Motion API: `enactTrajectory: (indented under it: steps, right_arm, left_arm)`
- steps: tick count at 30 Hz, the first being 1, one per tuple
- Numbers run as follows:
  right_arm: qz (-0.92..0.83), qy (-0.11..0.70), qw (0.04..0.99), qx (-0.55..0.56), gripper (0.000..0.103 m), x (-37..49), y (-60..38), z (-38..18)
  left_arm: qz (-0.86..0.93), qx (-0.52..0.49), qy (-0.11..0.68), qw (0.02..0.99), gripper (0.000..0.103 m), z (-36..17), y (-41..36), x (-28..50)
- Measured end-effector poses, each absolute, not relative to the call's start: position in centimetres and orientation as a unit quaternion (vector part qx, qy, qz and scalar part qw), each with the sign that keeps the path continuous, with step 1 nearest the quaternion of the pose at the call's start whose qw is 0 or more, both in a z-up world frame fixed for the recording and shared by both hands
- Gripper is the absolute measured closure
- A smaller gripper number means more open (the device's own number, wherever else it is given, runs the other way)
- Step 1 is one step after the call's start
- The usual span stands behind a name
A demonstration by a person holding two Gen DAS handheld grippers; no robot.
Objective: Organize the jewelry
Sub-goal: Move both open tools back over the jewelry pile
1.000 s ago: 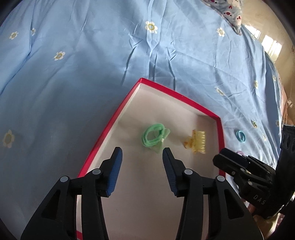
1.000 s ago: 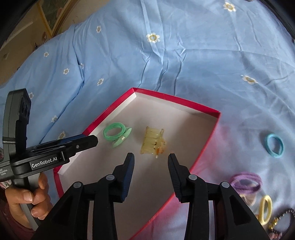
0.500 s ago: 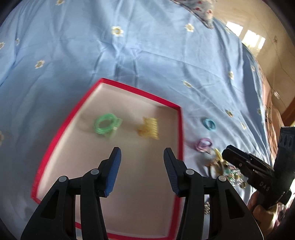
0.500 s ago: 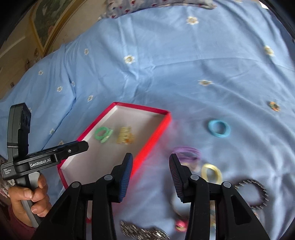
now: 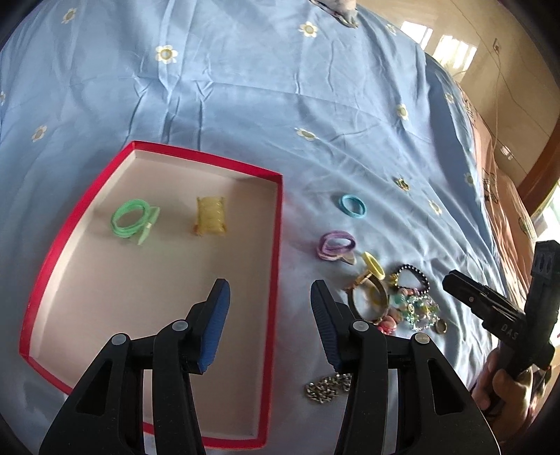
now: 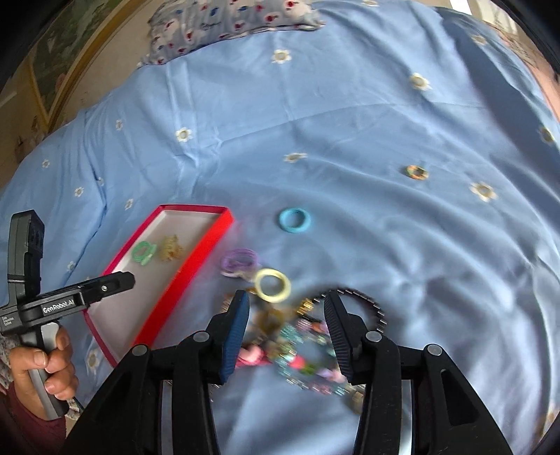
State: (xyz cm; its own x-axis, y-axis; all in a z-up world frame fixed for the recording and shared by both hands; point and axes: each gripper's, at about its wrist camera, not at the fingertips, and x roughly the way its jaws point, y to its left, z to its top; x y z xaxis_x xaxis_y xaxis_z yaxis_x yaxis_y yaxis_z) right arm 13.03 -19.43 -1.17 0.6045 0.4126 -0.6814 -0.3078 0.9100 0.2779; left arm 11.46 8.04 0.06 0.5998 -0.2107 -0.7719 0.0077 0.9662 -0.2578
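Observation:
A red-rimmed box (image 5: 276, 224) lies on the blue bedsheet and holds a green hair tie (image 5: 131, 220) and a yellow claw clip (image 5: 211, 219). My left gripper (image 5: 269, 311) is open and empty above the box's right edge. My right gripper (image 6: 285, 322) is open and empty over a pile of jewelry (image 6: 297, 346). Loose on the sheet are a blue hair tie (image 6: 294, 220), a purple hair tie (image 6: 239, 262), a yellow ring (image 6: 272, 285) and a dark bead bracelet (image 6: 367, 304). A metal chain (image 5: 327, 386) lies near the box.
A small multicoloured ring (image 6: 416, 172) lies apart, farther up the sheet. A patterned pillow (image 6: 227, 24) lies at the head of the bed. The sheet's edge and a wooden floor (image 5: 507, 87) show at the right of the left wrist view.
Both grippers have drawn back and swung right. The right gripper has left the box and now hovers over the jewelry pile. The box contents have not moved.

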Motion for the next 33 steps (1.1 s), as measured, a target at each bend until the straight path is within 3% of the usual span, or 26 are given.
enactTrajectory:
  steps: [15, 30, 33]
  right_arm:
    - [0.166, 0.407, 0.894, 0.089, 0.057, 12.4, -23.8, -2.6]
    - [0.2, 0.422, 0.882, 0.059, 0.058, 12.3, -22.0, -3.9]
    - [0.203, 0.429, 0.879, 0.039, 0.068, 12.4, -21.1, -4.6]
  left_arm:
    - [-0.086, -0.094, 0.462, 0.878, 0.054, -0.9, 4.6, 11.7]
    - [-0.107, -0.075, 0.492, 0.861, 0.054, -3.4, 1.7, 13.5]
    - [-0.114, -0.069, 0.497, 0.858, 0.054, -3.9, 0.8, 14.0]
